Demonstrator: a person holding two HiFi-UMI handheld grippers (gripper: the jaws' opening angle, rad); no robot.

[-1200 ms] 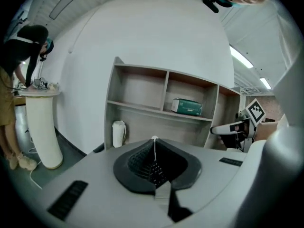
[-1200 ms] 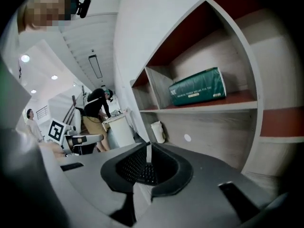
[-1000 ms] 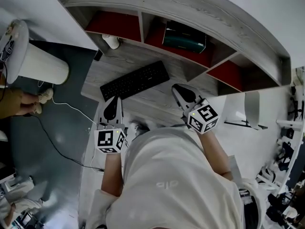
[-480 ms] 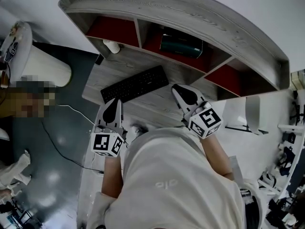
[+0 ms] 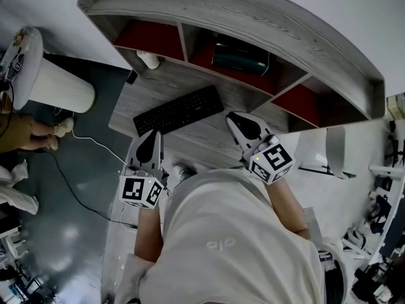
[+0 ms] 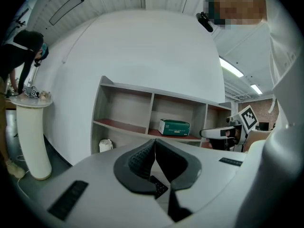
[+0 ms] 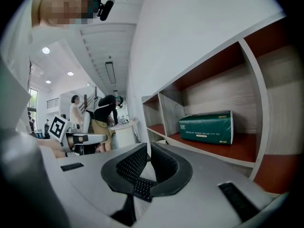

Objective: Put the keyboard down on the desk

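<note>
The black keyboard (image 5: 179, 109) lies flat on the grey wooden desk (image 5: 209, 135), slanted, in front of the shelf unit. My left gripper (image 5: 152, 135) hovers just at the keyboard's near left end, shut, with nothing in it. My right gripper (image 5: 233, 116) is off the keyboard's right end, also shut and empty. In the left gripper view the shut jaws (image 6: 154, 144) point at the shelves, and a bit of keyboard (image 6: 157, 185) shows below them. The right gripper view likewise shows shut jaws (image 7: 148, 148) over a strip of keys (image 7: 141, 186).
A green box (image 5: 240, 57) lies in the middle shelf compartment, and a white roll (image 5: 149, 59) stands on the desk's far left. Left of the desk are a white pedestal table (image 5: 38, 75), a floor cable (image 5: 82, 138) and people. My body covers the near desk edge.
Both grippers have risen a little above the desk. The keyboard has stayed where it lies.
</note>
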